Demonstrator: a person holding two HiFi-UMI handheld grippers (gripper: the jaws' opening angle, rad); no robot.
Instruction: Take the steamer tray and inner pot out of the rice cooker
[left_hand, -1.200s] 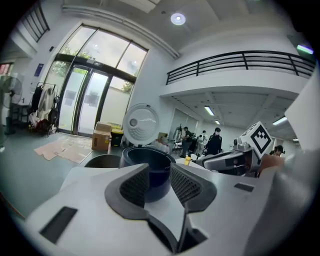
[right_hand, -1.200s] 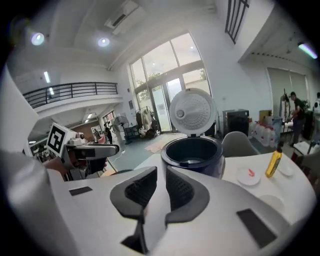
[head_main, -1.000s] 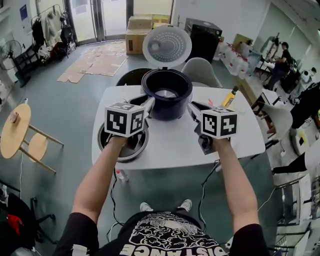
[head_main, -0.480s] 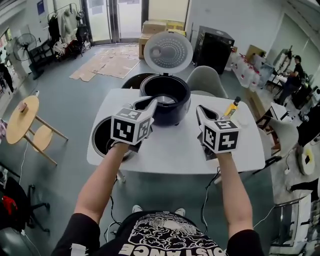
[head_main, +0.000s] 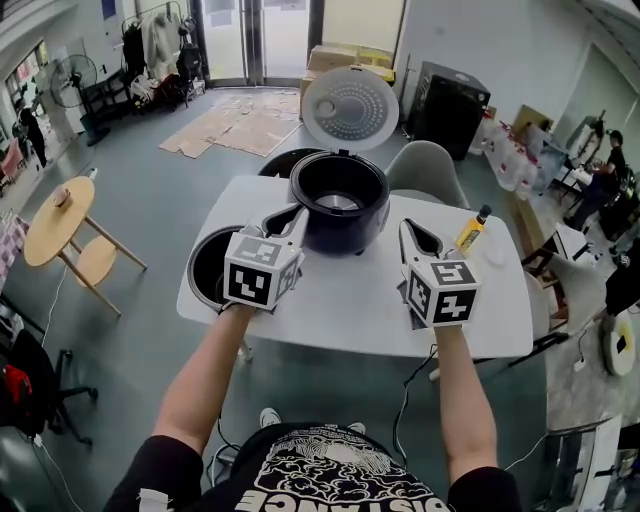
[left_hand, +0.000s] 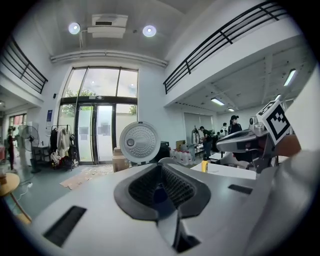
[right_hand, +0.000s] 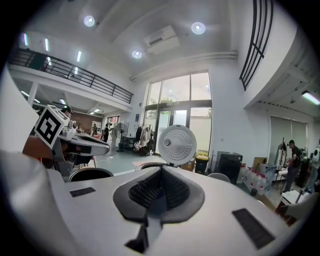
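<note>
My left gripper (head_main: 298, 212) has just been closing its jaws on nothing, and they now meet. My right gripper (head_main: 408, 226) is pressed together too, empty. Both hover over the white table (head_main: 350, 300), either side of the rice cooker (head_main: 338, 205), whose lid (head_main: 349, 108) stands raised. The inner pot (head_main: 205, 262) sits at the table's left edge, partly under my left gripper.

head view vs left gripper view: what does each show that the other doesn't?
Head view only: the pot at the table's left edge, and the person's black shirt. Left gripper view only: the ceiling lights and the balcony railing. Both: the raised lid, the yellow bottle and the right gripper.
</note>
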